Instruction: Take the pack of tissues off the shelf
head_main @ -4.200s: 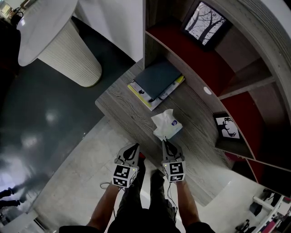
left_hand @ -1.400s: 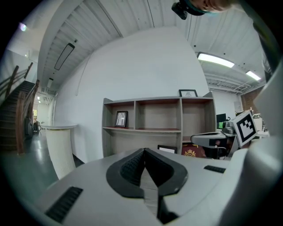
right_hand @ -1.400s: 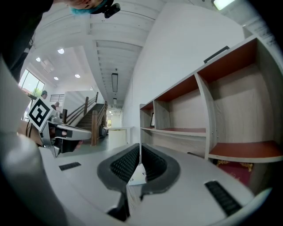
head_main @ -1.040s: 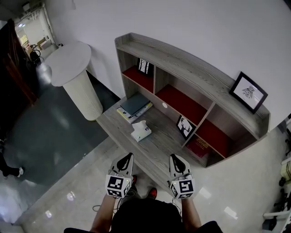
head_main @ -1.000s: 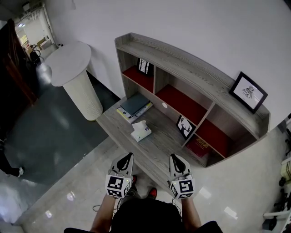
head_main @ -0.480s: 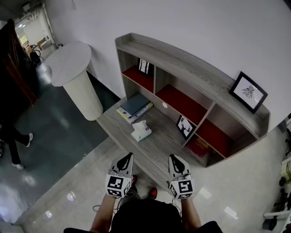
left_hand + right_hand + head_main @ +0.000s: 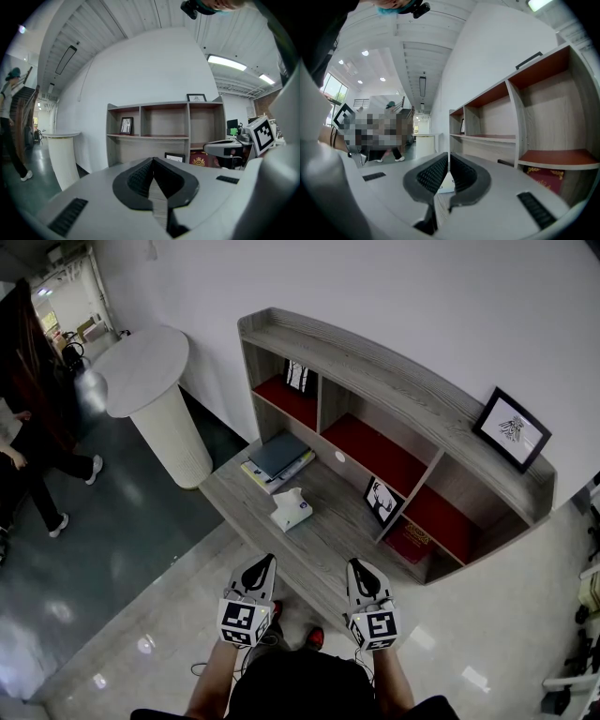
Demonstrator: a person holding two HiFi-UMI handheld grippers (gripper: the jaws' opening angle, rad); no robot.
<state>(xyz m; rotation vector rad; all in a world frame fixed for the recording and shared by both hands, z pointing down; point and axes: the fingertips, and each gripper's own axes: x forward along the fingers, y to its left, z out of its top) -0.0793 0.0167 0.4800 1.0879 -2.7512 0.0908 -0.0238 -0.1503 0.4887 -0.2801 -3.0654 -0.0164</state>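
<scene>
The pack of tissues [image 7: 291,510], white with a tissue sticking up, lies on the wide lower ledge of the grey wooden shelf [image 7: 323,545]. Both grippers hang well short of it, over the floor at the ledge's front edge. My left gripper [image 7: 260,562] is shut with nothing in it; its ribbed pads [image 7: 140,176] meet at the tip in the left gripper view. My right gripper [image 7: 357,563] is also shut and empty. In the right gripper view a bit of white that looks like the pack [image 7: 444,183] shows just past the closed right gripper [image 7: 448,154].
A stack of books [image 7: 278,457] lies left of the pack. Picture frames stand on the ledge [image 7: 380,499], in a cubby [image 7: 298,377] and on top [image 7: 511,428]. A white pedestal table [image 7: 141,357] stands at left. A person [image 7: 33,451] walks on the dark floor.
Four seconds ago both grippers were close over the pack; now the view stands far back from the shelf. Over the last second the grippers stayed put while a person walked in at left.
</scene>
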